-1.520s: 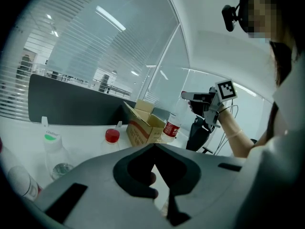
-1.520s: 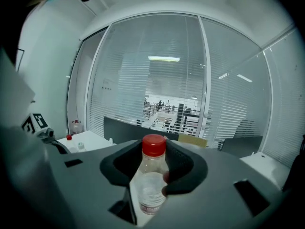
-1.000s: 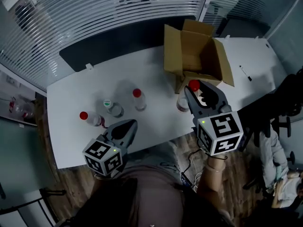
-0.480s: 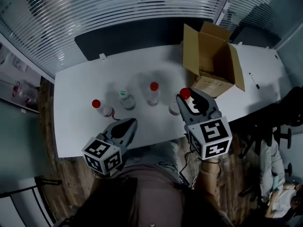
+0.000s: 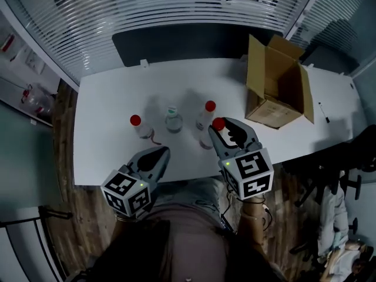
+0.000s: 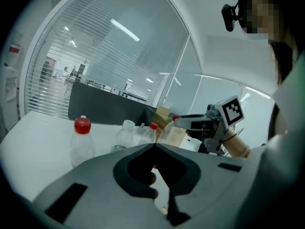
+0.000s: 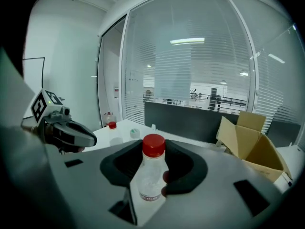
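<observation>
**Head view.** The right tongs (image 5: 220, 129) are closed on the held bottle (image 5: 207, 138), a clear plastic bottle with a red cap. The bottle is carried upright above the near part of the white worktop (image 5: 106, 98). The left tongs (image 5: 158, 153) hang over the near edge with the jaws together and nothing between them. Three bottles stand in a loose row on the worktop: a red-capped bottle (image 5: 136, 122), a green-capped bottle (image 5: 171, 113) and a second red-capped bottle (image 5: 209, 107). The second red-capped bottle is just beside the held bottle and partly covered by it. An open cardboard box (image 5: 276, 87) sits at the right end, with a pen (image 5: 322, 111) beyond it. A dark panel (image 5: 176, 40) runs along the far edge.

**Left gripper view.** The jaws meet at the tip (no gap, no load). The three standing bottles (image 6: 82, 140) (image 6: 125, 132) (image 6: 151, 129) show above the jaws. The right tongs (image 6: 183, 120) cover most of the box. Any print on the bottles is too small to read.

**Right gripper view.** The jaws clamp the held bottle (image 7: 152, 173) at its body, with the cap clear above them. Its lower label is cut off and unreadable. The left tongs (image 7: 90, 140) show at the left, the box (image 7: 252, 144) at the right.
</observation>
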Available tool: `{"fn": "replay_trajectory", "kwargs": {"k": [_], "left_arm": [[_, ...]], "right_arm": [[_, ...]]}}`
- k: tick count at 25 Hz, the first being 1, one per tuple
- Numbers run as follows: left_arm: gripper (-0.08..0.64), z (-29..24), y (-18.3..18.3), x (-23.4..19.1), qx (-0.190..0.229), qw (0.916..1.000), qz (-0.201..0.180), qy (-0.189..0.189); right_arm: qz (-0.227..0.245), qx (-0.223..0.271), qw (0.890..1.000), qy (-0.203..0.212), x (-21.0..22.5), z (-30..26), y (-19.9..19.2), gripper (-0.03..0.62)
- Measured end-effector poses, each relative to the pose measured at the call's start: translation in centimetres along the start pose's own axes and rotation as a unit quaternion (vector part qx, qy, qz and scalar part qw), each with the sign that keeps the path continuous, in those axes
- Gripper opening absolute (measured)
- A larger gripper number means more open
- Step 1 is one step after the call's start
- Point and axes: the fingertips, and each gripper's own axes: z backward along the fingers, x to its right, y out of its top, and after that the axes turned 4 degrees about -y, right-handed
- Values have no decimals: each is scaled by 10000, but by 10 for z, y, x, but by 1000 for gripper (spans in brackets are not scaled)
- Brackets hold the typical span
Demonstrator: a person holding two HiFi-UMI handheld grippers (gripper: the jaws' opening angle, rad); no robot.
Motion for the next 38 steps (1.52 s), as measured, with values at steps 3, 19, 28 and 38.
{"fn": "replay_trajectory", "kwargs": {"k": [3, 19, 28, 38], "left_arm": [[6, 9, 0, -7, 69, 9999, 38, 124], [6, 40, -1, -33, 193, 9990, 117, 393], [6, 45, -4, -37, 162, 9992, 129, 330], [6, 42, -7, -30, 206, 9995, 109, 197]], "right_arm": [[35, -62, 9999, 152, -12, -10, -5, 161], [92, -367, 9985, 401, -53, -49, -36, 158], [-7, -385, 9987, 334, -56, -49, -41, 156], [-208, -256, 9991, 257, -54, -49, -42, 158]]}}
